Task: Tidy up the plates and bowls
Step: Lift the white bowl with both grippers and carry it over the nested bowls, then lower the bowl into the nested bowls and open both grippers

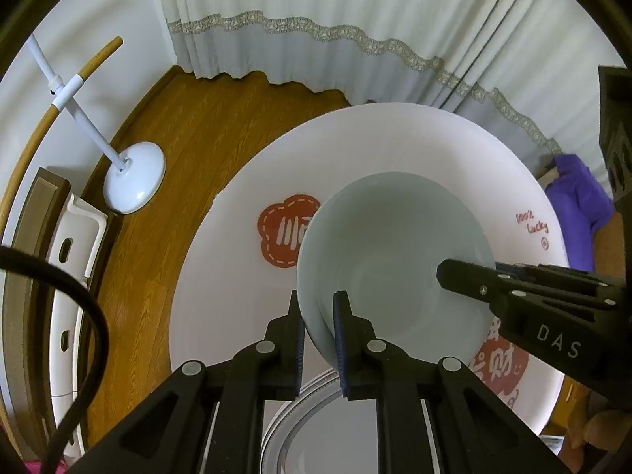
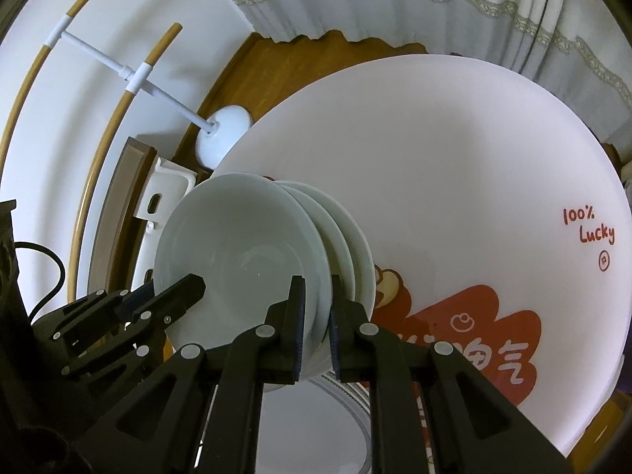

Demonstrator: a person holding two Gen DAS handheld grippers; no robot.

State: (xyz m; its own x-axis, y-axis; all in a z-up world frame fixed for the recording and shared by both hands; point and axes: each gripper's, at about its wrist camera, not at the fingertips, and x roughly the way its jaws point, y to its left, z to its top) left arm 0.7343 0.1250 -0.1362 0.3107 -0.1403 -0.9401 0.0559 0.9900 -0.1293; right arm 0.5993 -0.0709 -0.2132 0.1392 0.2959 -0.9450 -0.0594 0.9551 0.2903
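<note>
**Two grippers clamp a stack of pale bowls over a round table**

A stack of pale green bowls [image 2: 252,260] sits tilted above a round white table [image 2: 454,158] printed with red designs. The left gripper [image 1: 319,339] is nearly closed, pinching the rim on one side. The right gripper [image 2: 318,328] is likewise nearly closed on the opposite rim. A grey-rimmed plate [image 1: 316,426] lies just beneath. A white stand [image 1: 134,181] rests on the wooden floor [image 1: 189,126] nearby.

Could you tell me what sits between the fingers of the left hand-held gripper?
The rim of the stack of pale bowls sits between the fingers of the left hand-held gripper, which clamp it; the left wrist view shows this.
</note>
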